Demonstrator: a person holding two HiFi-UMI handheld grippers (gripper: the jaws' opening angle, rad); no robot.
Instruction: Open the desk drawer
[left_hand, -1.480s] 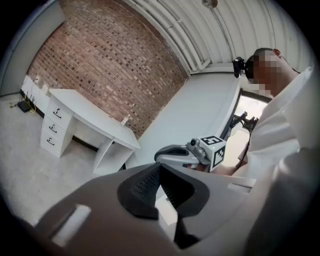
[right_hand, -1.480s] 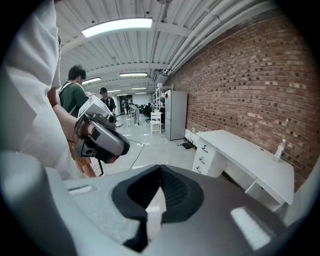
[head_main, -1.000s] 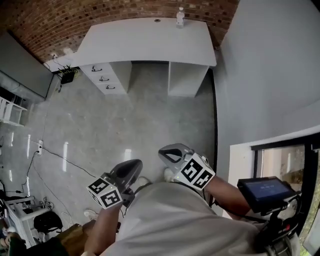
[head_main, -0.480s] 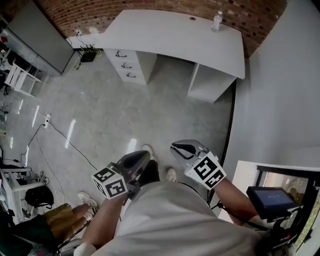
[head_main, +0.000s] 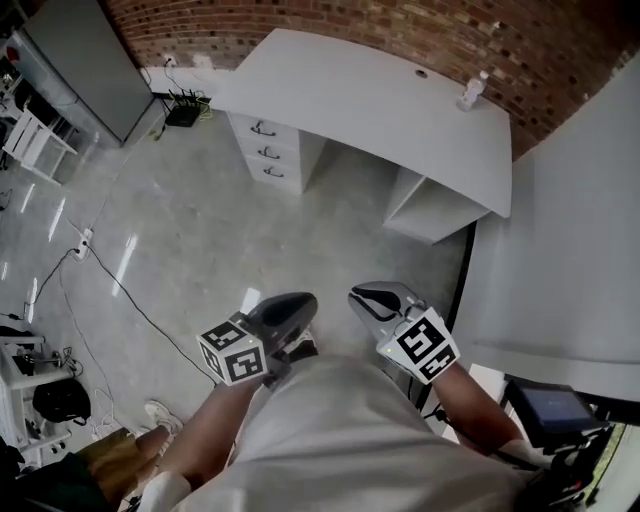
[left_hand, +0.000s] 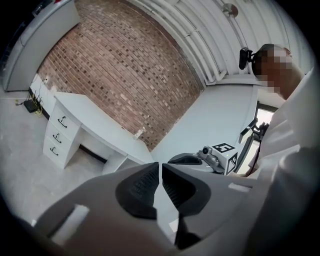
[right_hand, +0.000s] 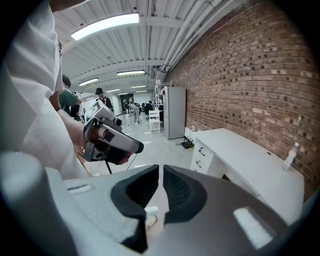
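Note:
A white desk (head_main: 370, 100) stands against the brick wall, far across the floor from me. Its drawer unit (head_main: 268, 152) has three shut drawers with dark handles; it also shows in the left gripper view, drawer unit (left_hand: 57, 136), and in the right gripper view, drawer unit (right_hand: 200, 156). My left gripper (head_main: 297, 306) and right gripper (head_main: 364, 297) hang close to my body, well short of the desk. Both are shut with nothing between the jaws. The left gripper (left_hand: 160, 184) looks toward the desk; the right gripper (right_hand: 161, 187) looks along the wall.
A clear bottle (head_main: 471, 92) stands on the desk's far right. A power strip with cables (head_main: 184, 105) lies left of the desk. A grey cabinet (head_main: 75, 70) is at the left, a white wall (head_main: 570, 250) at the right. Cables (head_main: 110, 290) cross the floor. People (right_hand: 102, 102) stand farther back.
The head view has swung: the desk has shifted right and appears nearer. Both grippers stay shut near my body, barely moved.

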